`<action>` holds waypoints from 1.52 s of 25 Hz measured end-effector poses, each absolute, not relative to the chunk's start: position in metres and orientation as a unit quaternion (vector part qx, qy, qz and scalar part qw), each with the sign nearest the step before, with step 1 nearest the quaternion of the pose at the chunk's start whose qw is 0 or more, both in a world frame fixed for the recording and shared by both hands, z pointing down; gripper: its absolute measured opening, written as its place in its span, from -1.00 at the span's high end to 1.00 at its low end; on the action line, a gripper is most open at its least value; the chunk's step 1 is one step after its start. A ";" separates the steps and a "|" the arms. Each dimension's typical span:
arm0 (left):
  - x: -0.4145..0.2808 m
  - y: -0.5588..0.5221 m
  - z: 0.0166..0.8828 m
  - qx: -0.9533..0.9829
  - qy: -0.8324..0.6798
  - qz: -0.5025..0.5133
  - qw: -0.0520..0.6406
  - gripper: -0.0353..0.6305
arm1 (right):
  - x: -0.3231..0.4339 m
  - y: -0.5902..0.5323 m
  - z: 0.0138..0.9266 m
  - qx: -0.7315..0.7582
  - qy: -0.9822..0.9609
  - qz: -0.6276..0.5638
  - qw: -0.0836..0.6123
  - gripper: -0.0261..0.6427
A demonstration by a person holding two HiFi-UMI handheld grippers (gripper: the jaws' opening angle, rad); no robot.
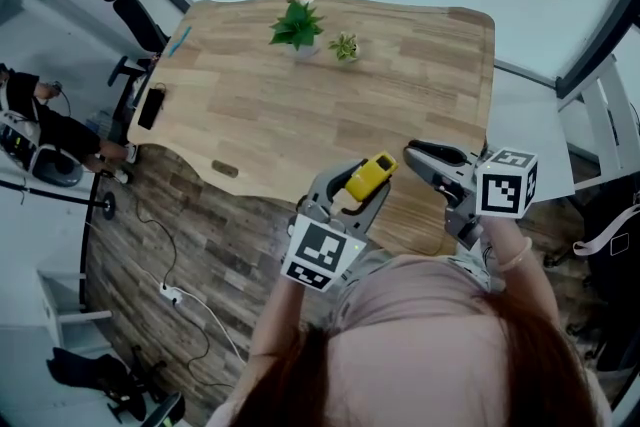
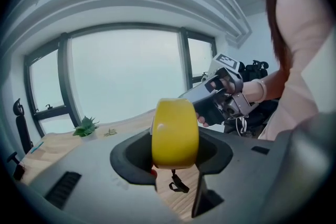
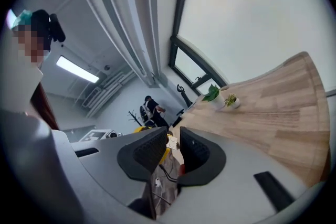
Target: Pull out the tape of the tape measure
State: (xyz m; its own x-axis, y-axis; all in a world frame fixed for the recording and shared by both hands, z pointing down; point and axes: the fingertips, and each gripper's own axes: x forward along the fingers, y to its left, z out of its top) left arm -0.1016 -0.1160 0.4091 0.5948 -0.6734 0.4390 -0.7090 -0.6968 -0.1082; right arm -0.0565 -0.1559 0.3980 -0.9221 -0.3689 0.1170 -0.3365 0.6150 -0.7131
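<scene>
One table (image 1: 300,105) spreads below both sets of fingers. Left gripper (image 1: 355,187) is clamped on the tape measure (image 2: 175,134), its yellow case upright between the pads, with a black strap (image 2: 177,184) dangling beneath them. Right gripper (image 3: 172,148) hangs just beside it, fingers a narrow way apart with nothing between them; the case lies beyond their tips. That case looks hard, smooth and fairly light, so it could likely twist in the pads under a pull. Its tape should be thin, springy steel; the end tab, which I cannot make out, seems the place to pinch.
</scene>
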 end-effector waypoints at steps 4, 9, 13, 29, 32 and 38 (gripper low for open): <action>-0.100 -0.112 0.403 0.898 -0.378 0.224 0.030 0.39 | -0.060 -0.150 0.397 -0.148 0.878 -0.453 0.052 0.73; -0.095 -0.104 0.399 0.903 -0.366 0.226 0.019 0.38 | -0.062 -0.143 0.397 -0.100 0.852 -0.506 0.084 0.69; -0.092 -0.099 0.394 0.906 -0.357 0.229 0.007 0.38 | -0.064 -0.135 0.397 -0.050 0.826 -0.549 0.117 0.64; -0.081 -0.089 0.402 0.918 -0.307 0.251 0.009 0.39 | -0.063 -0.119 0.409 0.043 0.716 -0.668 0.196 0.60; -0.081 -0.089 0.411 0.913 -0.305 0.270 0.014 0.39 | -0.061 -0.120 0.416 0.016 0.727 -0.660 0.188 0.61; -0.084 -0.092 0.423 0.906 -0.301 0.297 0.024 0.39 | -0.061 -0.125 0.426 -0.025 0.745 -0.645 0.168 0.62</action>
